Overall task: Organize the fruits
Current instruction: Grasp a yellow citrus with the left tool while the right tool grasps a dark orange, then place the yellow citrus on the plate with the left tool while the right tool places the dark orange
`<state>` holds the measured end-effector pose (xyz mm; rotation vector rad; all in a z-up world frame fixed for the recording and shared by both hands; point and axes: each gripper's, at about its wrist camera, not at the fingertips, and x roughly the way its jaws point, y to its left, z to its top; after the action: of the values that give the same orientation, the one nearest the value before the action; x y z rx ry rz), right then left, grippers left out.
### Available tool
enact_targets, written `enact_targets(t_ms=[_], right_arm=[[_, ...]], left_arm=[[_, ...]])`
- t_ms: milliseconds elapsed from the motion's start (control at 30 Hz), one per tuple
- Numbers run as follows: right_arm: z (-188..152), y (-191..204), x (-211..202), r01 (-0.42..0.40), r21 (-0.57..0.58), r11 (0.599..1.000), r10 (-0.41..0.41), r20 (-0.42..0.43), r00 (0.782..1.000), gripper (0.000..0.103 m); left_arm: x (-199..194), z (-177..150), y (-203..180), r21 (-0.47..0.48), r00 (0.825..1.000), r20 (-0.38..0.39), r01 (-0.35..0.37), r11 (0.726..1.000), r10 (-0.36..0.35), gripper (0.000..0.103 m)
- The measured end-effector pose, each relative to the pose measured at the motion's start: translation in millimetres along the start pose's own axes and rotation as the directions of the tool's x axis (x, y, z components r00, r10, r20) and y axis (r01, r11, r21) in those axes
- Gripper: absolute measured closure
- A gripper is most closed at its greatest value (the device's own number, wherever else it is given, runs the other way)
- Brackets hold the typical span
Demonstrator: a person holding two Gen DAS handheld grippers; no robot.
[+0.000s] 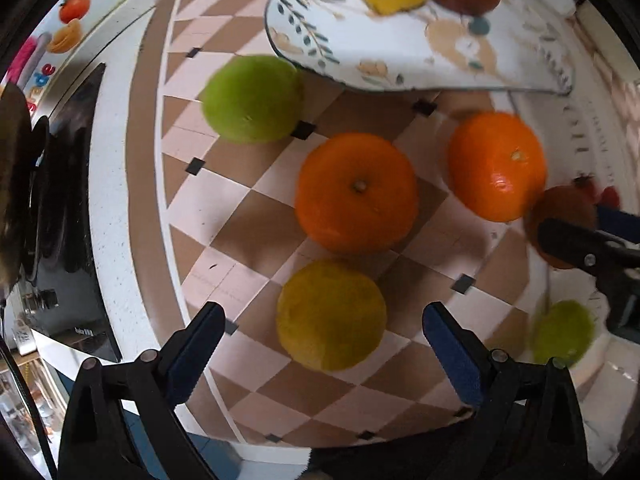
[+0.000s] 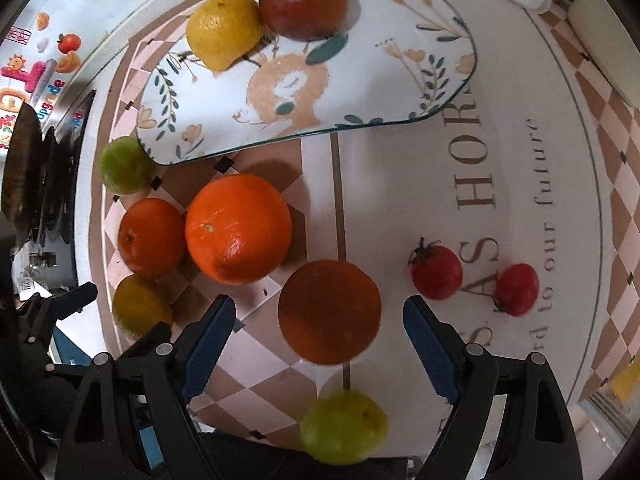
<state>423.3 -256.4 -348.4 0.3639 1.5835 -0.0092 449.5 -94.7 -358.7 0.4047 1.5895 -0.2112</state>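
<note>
Checkered in pink and brown, the tablecloth (image 1: 248, 216) carries loose fruit below a flowered tray (image 2: 360, 92), which already holds a lemon (image 2: 224, 30) and a red apple (image 2: 304, 2). Directly under the left gripper (image 1: 324, 334), whose jaws stand wide apart and empty, sits a dull yellow-green citrus (image 1: 331, 314), farther from the tray than the two bright oranges. The right gripper (image 2: 320, 328), also spread and holding nothing, brackets a brownish-orange fruit (image 2: 330, 312) midway between its pads. Each hand is nearest its own fruit; both fruits are round, so no axis matters. The tray lies straight ahead of both.
</note>
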Motion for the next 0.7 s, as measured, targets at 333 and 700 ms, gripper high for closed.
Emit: enact_targets(t_ms=[333, 700], right_arm=[[-1.9, -2.4, 24.9, -0.035, -0.007, 0.999, 0.034, -0.032, 0.999, 0.046], [-7.3, 8.4, 31.6, -0.041, -0.036, 0.998, 0.039, -0.073, 0.997, 0.046]], left_arm=[[13.3, -4.3, 3.3, -0.066, 0.998, -0.009, 0.062, 0.996, -0.063, 0.048], [18.0, -1.7, 22.4, -0.166, 0.984, -0.025, 0.172, 0.971, -0.179, 0.048]])
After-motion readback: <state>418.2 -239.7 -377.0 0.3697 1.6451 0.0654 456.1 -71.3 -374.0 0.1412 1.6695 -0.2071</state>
